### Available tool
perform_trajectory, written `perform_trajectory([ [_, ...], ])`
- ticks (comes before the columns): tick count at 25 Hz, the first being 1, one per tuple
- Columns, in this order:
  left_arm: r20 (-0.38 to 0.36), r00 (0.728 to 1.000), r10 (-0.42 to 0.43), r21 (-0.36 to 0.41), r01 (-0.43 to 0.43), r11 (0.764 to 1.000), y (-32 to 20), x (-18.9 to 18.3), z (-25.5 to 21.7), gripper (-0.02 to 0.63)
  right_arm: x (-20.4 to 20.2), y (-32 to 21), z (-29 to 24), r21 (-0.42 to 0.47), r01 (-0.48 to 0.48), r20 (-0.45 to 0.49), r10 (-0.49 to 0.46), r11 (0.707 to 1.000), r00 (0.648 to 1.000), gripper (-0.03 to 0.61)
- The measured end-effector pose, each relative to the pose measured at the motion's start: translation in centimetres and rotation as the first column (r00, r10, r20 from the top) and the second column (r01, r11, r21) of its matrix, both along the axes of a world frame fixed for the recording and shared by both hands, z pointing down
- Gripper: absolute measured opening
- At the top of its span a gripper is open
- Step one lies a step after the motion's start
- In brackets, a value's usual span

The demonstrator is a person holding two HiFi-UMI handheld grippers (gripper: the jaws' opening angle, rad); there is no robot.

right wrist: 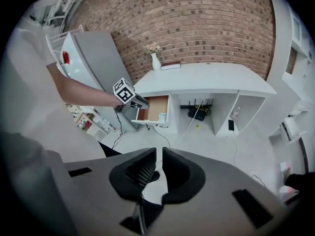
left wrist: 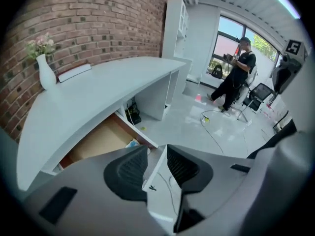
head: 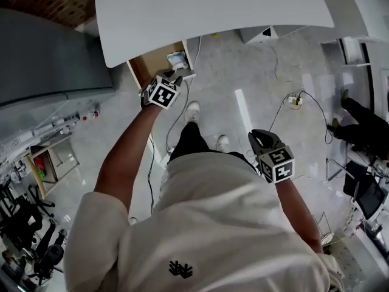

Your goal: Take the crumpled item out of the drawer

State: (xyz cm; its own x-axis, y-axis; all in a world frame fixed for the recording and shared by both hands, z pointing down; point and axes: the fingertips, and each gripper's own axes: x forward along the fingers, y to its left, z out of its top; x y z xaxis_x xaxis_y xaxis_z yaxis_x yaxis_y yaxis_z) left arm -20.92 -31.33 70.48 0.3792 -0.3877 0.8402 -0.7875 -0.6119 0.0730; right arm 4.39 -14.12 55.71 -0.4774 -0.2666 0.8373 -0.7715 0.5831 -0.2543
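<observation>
There was one white desk. Under the desk was one open drawer, with one crumpled item in it. On the desk stood one vase and one flat book-like thing. Beyond the desk stood one person.

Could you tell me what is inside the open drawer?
A crumpled item lies in the drawer near its front; the visible brown floor is otherwise bare. The desktop hides the rear.

Cream short-sleeve tee w/ small blk logo, dark trousers, white shoes. Grey bodies, blk ribbed pads, b/w marker cubes on left tongs & right tongs. L jaws opening, white drawer front edge betw. them.
</observation>
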Motion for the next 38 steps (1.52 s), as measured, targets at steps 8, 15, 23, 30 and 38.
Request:
perform_trajectory([
  [8,0.183,0.962,0.202,-0.090,-0.188,0.978,-5.8,-1.9,10.9,0.130,0.4,-2.6,3.1,-0.083,-0.123,-0.049,0.119,0.989,0.992,0.062],
  [15,0.241,0.931,0.275,-0.147,-0.246,0.958,-8.6,-3.0,17.5,0.123,-0.4,-3.3,5.2,-0.163,-0.173,-0.079,0.162,0.971,0.984,0.061],
  [23,0.255,0.906,0.339,-0.210,-0.290,0.934,-10.5,-3.5,22.9,0.123,-0.8,-3.5,7.8,-0.226,-0.205,-0.115,0.183,0.952,0.976,0.061],
  [30,0.313,0.883,0.349,-0.241,-0.281,0.929,-11.0,-2.6,25.0,0.071,1.6,-2.7,8.7,-0.232,-0.238,-0.140,0.210,0.943,0.968,0.061],
  [38,0.339,0.886,0.318,-0.219,-0.254,0.942,-11.2,-2.5,23.9,0.028,3.1,-2.1,8.9,-0.216,-0.246,-0.146,0.218,0.945,0.965,0.061],
])
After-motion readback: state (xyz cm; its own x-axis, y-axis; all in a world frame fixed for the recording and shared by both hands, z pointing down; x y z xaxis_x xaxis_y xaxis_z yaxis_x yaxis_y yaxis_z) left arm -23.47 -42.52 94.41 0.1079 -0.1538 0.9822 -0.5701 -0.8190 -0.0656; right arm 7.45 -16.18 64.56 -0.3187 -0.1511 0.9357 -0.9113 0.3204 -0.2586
